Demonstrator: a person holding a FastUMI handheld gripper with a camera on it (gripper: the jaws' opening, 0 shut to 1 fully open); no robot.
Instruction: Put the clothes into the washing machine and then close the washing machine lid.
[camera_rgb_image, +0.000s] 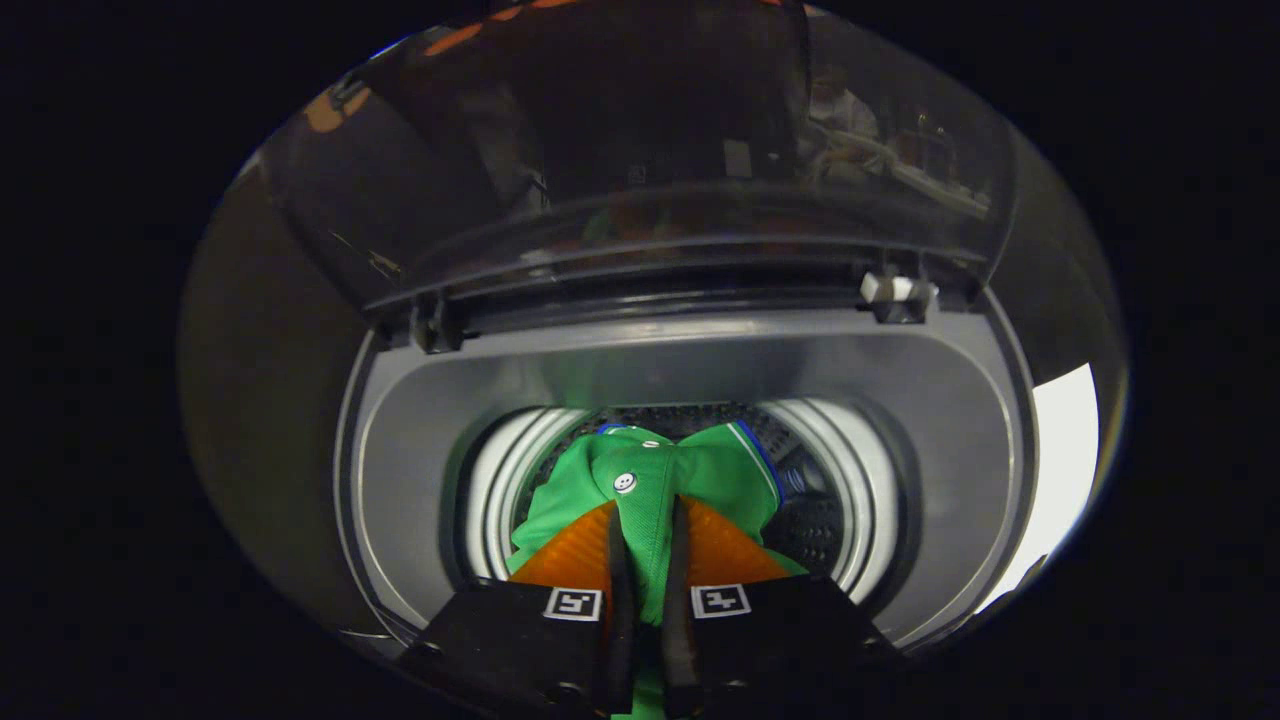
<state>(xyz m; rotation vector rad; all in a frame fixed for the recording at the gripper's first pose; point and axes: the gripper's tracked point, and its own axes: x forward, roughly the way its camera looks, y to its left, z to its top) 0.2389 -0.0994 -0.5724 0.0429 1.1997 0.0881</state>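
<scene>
- Above the mouth of the washing machine (690, 370), the gripper view looks down into the drum (850, 490), whose pale inner ring curves round on the left and the right.
- Near the camera, the gripper (645, 540) has its two fingers drawn close, with a fold of the green shirt (650, 480) pinched between them; the cloth fills the narrow gap and both fingers press against it.
- Just ahead of the fingertips the shirt bunches up over the drum's opening, and a white button (625, 483) sits on the cloth slightly left of the fingers.
- A collar or cuff edge with a blue and white stripe (755, 450) shows on the far right part of the shirt.
- To the right of the shirt, the perforated wall of the drum is visible, dark and dotted with holes.
- A grey surround frames the drum on all sides.
- Beyond it, on the far side, the clear lid (640, 150) stands raised and open, hinged along the back edge.
- A pale hinge piece (897, 290) sits at the lid's far right corner, and a darker hinge (435, 325) at its far left corner.
- Dim reflections lie across the lid's surface, too faint to make out.
</scene>
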